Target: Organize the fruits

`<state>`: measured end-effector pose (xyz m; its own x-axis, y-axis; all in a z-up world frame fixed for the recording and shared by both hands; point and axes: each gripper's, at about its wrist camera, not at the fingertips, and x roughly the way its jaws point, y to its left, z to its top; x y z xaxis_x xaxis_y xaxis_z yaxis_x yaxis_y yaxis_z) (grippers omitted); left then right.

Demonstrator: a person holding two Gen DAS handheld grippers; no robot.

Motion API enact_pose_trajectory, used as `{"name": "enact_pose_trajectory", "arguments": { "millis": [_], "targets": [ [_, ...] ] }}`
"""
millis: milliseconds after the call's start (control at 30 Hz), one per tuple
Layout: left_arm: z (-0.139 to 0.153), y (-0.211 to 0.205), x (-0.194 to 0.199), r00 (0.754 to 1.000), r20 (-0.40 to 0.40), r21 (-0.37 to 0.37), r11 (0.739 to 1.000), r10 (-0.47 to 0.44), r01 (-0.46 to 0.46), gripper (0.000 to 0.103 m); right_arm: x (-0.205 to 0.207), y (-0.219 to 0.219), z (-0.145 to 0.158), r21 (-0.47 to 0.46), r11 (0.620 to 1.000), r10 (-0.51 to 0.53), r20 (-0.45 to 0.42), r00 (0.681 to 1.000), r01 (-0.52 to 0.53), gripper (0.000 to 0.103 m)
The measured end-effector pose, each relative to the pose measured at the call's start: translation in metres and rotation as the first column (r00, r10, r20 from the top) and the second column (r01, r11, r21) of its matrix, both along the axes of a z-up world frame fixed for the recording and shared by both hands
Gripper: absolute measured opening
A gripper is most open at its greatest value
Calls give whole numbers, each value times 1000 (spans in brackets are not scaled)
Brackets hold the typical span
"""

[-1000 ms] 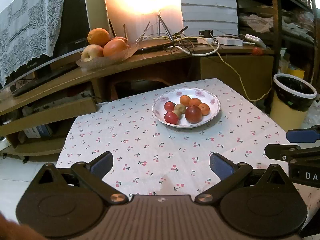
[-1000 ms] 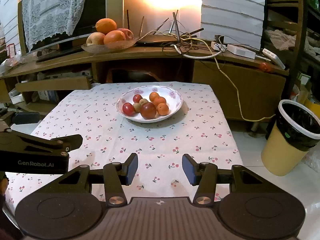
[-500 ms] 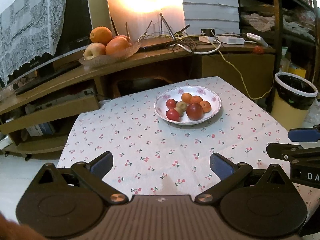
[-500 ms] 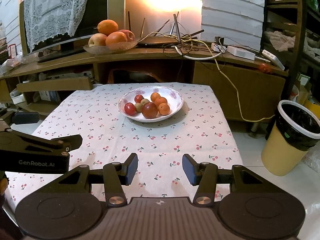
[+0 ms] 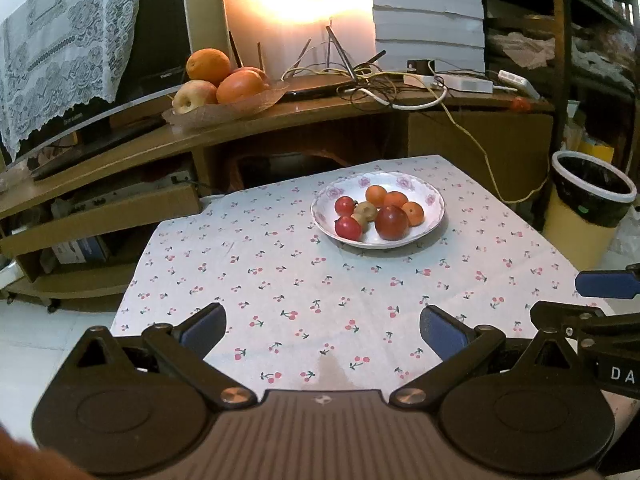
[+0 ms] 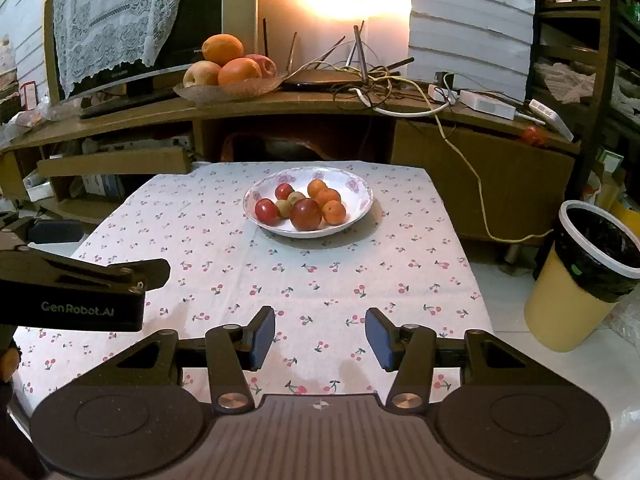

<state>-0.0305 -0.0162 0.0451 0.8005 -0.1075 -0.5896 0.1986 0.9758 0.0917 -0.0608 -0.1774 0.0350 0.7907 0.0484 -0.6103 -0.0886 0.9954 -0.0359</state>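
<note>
**Tools poised short of a plate of small fruits**

Left tool (image 5: 320,330), widely spread and empty, and right tool (image 6: 320,334), partly spread and empty, hang side by side over the near edge of the worktop (image 6: 320,280), which wears a cherry-print cloth. Well beyond both, mid-worktop, stands a white floral plate (image 6: 360,190) heaped with small fruits: a large dark-red fruit (image 6: 306,214) in front, two red tomato-like fruits (image 6: 267,211), two greenish-brown fruits (image 6: 285,209) and three small orange fruits (image 6: 334,212), all touching. They look light, round, smooth-skinned and easily bruised, and apt to roll. A gentle pinch across the widest girth, outermost fruit first, seems soundest. Farther back, a shelf carries a glass dish (image 6: 228,90) of oranges and apples.
</note>
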Motion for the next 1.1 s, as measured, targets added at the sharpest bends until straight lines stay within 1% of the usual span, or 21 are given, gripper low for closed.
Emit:
{"name": "enact_pose_trajectory", "arguments": {
  "millis": [1100],
  "targets": [
    [-7,-6,-5,1000,-17,31,999,-19,20,103,-4,7,-6,-14,1000,12,-25,1000,-12,53]
  ]
}}
